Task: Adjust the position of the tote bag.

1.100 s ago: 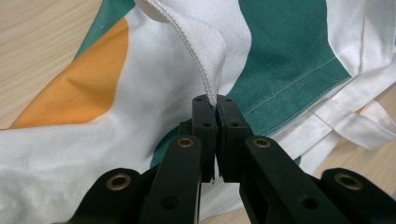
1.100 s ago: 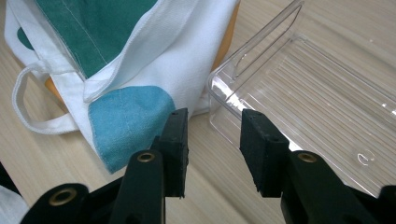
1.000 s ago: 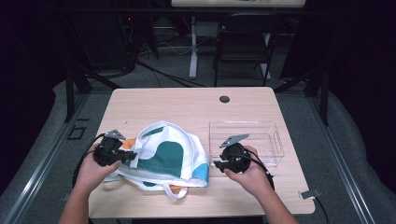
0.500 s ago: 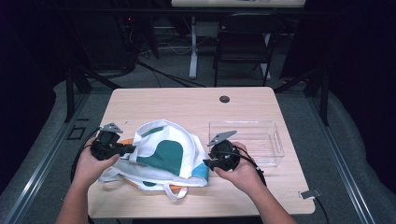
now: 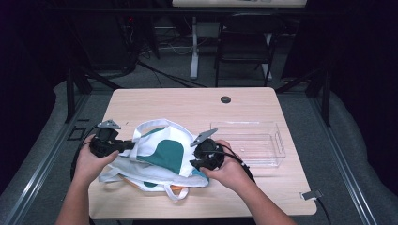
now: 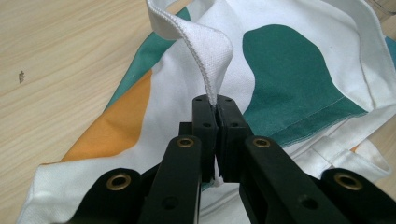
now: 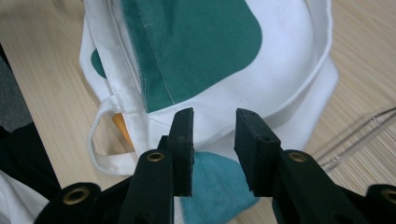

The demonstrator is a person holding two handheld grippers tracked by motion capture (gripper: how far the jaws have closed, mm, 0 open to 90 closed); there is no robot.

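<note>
When compared with one second earlier in the high view: tote bag (image 5: 162, 154) bunched further toward 9 o'clock, right gripper (image 5: 197, 161) shifted toward 9 o'clock onto the bag's edge, left gripper (image 5: 126, 146) almost unmoved. Clear plastic bin (image 5: 277, 140) at 3 o'clock of the bag, on the table (image 5: 187, 101); contents not discernible.

Left gripper view: left gripper (image 6: 215, 105) jaws clamped on the white bag handle (image 6: 205, 51), which rises toward 12 o'clock; tote bag (image 6: 289, 60) flat beneath.

Right gripper view: right gripper (image 7: 214, 135) jaws just closing, set at a narrow gap, nothing gripped; tote bag (image 7: 196, 42) at 12 o'clock; bin rim (image 7: 359, 130) at 3 o'clock.
</note>
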